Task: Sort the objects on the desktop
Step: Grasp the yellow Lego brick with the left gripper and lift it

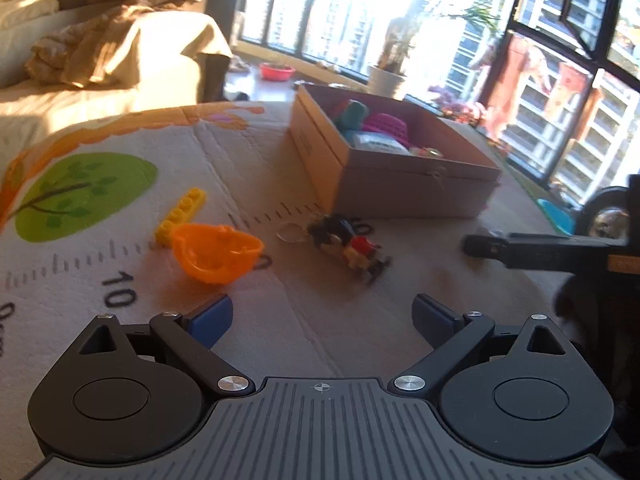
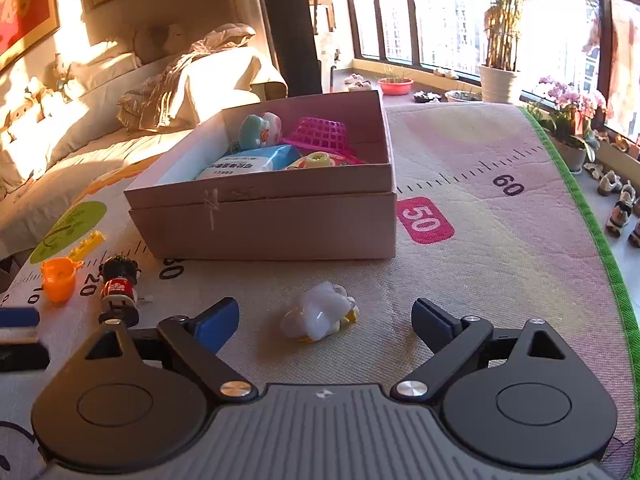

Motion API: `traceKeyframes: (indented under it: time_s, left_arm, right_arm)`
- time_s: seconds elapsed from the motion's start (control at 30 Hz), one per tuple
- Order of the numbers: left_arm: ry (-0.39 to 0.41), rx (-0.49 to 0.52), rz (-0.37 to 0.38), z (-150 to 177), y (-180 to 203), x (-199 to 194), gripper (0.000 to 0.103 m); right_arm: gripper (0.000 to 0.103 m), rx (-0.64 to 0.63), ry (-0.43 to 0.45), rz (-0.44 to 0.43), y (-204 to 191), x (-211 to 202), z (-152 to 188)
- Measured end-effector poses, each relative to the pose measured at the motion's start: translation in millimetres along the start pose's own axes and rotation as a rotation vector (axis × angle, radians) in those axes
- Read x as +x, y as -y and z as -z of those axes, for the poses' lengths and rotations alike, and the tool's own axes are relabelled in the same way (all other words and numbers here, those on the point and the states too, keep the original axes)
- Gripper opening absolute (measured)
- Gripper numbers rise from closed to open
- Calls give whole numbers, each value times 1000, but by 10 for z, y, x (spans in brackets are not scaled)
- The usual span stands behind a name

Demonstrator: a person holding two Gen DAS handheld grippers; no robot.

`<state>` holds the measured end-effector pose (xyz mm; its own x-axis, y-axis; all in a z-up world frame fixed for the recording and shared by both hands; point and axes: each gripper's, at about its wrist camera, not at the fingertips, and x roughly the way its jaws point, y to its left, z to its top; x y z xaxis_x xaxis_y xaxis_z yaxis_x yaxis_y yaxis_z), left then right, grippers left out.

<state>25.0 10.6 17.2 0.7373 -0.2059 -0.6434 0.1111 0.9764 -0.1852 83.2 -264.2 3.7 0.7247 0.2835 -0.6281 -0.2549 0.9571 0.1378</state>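
One white toy (image 2: 320, 316) between open pads (image 2: 216, 322)

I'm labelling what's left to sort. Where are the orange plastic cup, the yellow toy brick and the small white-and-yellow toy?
orange plastic cup (image 1: 216, 254): left wrist view, inner bowl.
yellow toy brick (image 1: 182, 213): left wrist view, studded top.
white-and-yellow toy (image 2: 320, 316): right wrist view, white body.
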Motion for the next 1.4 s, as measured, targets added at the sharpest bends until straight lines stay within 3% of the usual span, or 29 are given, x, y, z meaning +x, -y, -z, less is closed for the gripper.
traceKeyframes:
  time_s: [0.17,0.27,0.37,0.43,0.47,0.63,0.7,0.73,0.8,0.87,1.0,1.1,1.27,1.33,1.4]
  left_arm:
    - [22,39,-224,-81,-30,201,99]
    - [16,2,-247,-139,-135,276,99]
    - [63,-60,-267,-270,-273,255,98]
    - [87,-92,-270,-384,-360,266,91]
    - [83,-102,-279,-446,-400,310,81]
    - [-11,-101,-337,-614,-542,673,67]
    - [-13,-85,-349,-611,-530,715,59]
    - [-17,-74,-343,-615,-515,721,54]
    - [-19,-64,-319,-610,-477,698,33]
    - [-27,-46,-295,-589,-418,674,17]
    - [5,-6,-224,-488,-195,504,17]
    - [24,50,-128,-387,71,354,17]
    - [-21,98,1,-118,362,216,19]
    - [-34,100,19,-28,403,199,24]
    - [-43,105,29,44,451,189,45]
  right_arm:
    - [94,-13,20,5,-27,-33,12]
    - [94,-17,22,1,-35,-35,12]
    - [94,-14,23,-2,-36,-33,13]
    - [94,-11,23,-5,-33,-27,11]
    - [94,-9,22,-6,-31,-23,9]
    - [94,-4,26,-8,-22,-24,18]
    - [94,-1,26,-9,-22,-25,17]
    - [94,-1,26,-9,-21,-24,17]
    - [94,1,23,-12,-16,-20,18]
    - [94,2,20,-14,-17,-14,15]
    - [94,-1,23,-12,-27,-19,21]
    - [94,-5,18,-11,-35,-17,24]
    - [94,-17,12,-10,-52,-16,25]
    - [94,-19,12,-12,-53,-17,22]
    - [94,-20,13,-12,-53,-20,23]
